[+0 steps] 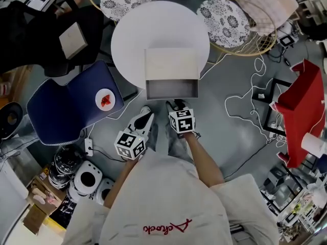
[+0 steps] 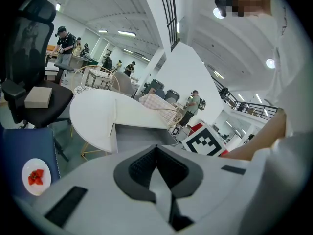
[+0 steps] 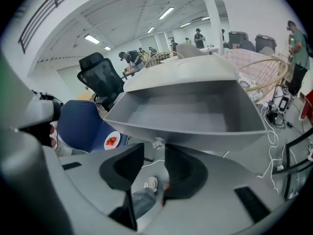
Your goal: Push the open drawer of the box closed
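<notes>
A white box (image 1: 171,64) sits on the round white table (image 1: 130,40). Its grey drawer (image 1: 171,97) is pulled out toward me over the table's near edge and is empty. My right gripper (image 1: 176,105) is just below the drawer front. In the right gripper view it (image 3: 154,150) is open, and the drawer's small clear knob (image 3: 157,143) sits just ahead of the gap, untouched. The drawer front (image 3: 195,133) fills that view. My left gripper (image 1: 145,117) hangs lower left of the drawer, off the table. It (image 2: 156,153) is shut and empty, pointing at the drawer (image 2: 137,136).
A blue chair (image 1: 66,106) with a plate of red food (image 1: 105,99) stands left of the table. A black office chair (image 1: 51,29) carries a small box (image 1: 73,40). Wicker chairs with patterned cushions (image 1: 225,19) stand behind. Cables (image 1: 250,101) and a red object (image 1: 301,111) lie right.
</notes>
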Available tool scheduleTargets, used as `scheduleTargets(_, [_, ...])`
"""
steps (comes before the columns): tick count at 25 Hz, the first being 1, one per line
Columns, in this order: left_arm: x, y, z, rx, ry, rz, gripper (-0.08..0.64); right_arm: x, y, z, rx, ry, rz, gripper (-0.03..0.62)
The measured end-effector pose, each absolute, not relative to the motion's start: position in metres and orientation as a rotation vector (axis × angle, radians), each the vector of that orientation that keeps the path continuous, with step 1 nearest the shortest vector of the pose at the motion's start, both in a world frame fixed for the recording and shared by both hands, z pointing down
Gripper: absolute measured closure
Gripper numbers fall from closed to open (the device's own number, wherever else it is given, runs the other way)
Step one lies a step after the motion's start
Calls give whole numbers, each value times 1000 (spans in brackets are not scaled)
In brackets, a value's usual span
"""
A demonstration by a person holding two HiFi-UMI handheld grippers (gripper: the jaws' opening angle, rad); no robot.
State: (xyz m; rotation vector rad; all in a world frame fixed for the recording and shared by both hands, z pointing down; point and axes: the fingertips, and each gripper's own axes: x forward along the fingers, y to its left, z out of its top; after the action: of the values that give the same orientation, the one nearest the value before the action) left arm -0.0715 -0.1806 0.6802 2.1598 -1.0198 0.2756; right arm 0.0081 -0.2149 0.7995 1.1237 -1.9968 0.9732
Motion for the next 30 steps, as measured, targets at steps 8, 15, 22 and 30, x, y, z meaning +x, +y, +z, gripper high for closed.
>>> scheduleTargets(8, [-72, -182, 680, 2158, -1017, 273, 548, 11, -218, 798, 1139, -1993, 964, 517])
scheduleTargets(15, [-74, -183, 679, 2156, -1018, 267, 548, 11, -220, 796, 1139, -1976, 960, 517])
scheduleTargets(22, [-77, -181, 681, 2147, -1023, 267, 548, 11, -235, 796, 1150, -1985, 939, 517])
scheduleTargets(30, [-82, -182, 683, 2138, -1037, 270, 548, 12, -267, 796, 1148, -1993, 912, 517])
